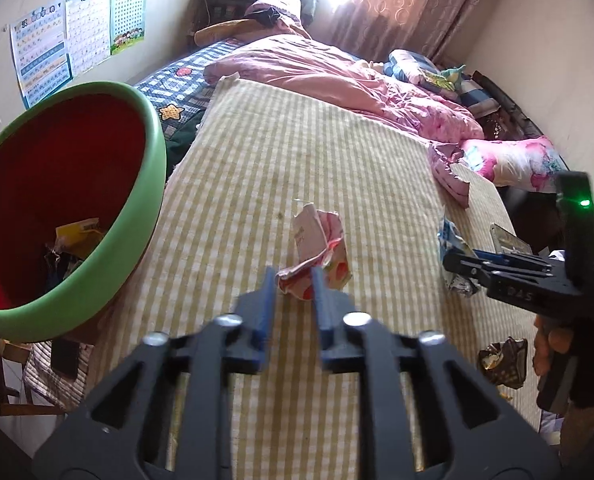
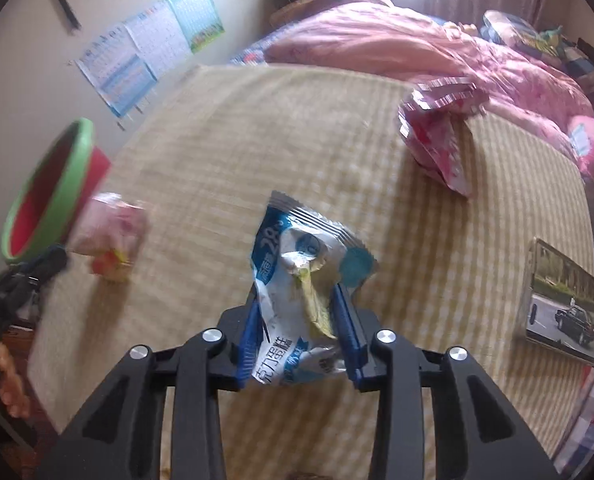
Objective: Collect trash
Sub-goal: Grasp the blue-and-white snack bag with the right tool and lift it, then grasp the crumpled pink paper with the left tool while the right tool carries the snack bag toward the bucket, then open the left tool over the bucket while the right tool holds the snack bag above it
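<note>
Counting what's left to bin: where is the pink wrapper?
In the left wrist view, the pink wrapper lies mid-bed on the striped sheet, at the left gripper tips, right of the green-rimmed bin.

A bed [image 1: 317, 152] with a striped yellow cover and rumpled pink quilt [image 1: 337, 76] fills the room. Charts [image 1: 73, 36] hang on the pale wall. Daylight glows through patterned curtains [image 1: 409, 4].

My 2 wrist cameras look steeply down along my tongs, close above the striped bed mat [image 1: 337, 152]. Both views share the mat, the green-rimmed bin [image 1: 149, 184] and the wall posters [image 2: 149, 44].
</note>
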